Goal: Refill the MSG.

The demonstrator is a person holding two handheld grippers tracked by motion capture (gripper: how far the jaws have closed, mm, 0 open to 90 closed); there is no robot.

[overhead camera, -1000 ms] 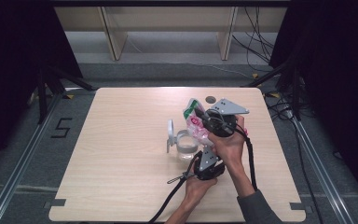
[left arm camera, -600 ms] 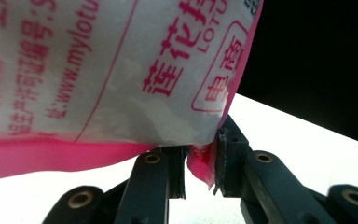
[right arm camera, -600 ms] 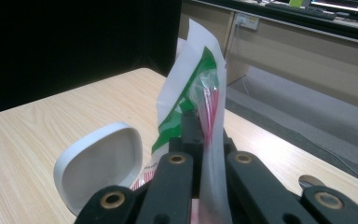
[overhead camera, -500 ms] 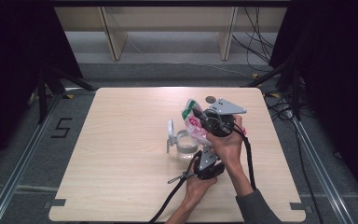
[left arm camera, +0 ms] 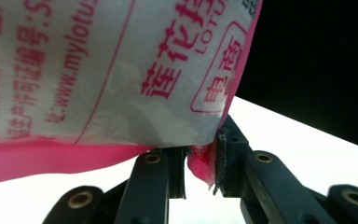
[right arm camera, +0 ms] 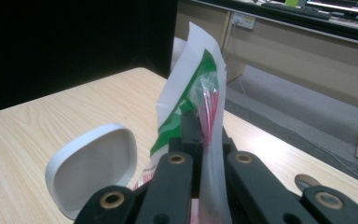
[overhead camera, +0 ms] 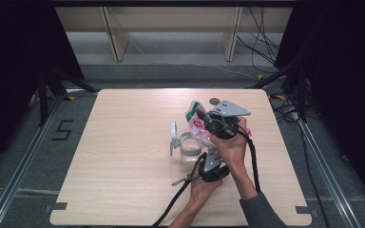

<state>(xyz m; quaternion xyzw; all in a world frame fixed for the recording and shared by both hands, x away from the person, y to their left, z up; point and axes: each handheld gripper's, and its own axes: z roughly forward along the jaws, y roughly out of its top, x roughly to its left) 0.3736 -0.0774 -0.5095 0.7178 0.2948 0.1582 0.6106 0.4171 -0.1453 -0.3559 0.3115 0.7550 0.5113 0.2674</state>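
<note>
Both grippers grasp one pink-and-white packet, held above the counter. The right gripper is clenched on the packet's upper part, the green-and-white end rising straight ahead between its jaws. The left gripper pinches the packet's pink bottom corner, the printed face spreading above and to the left of its jaws. Just left of the grippers stands a clear jar with its white lid hinged open. Against the earlier frames, the packet and both grippers have barely shifted.
</note>
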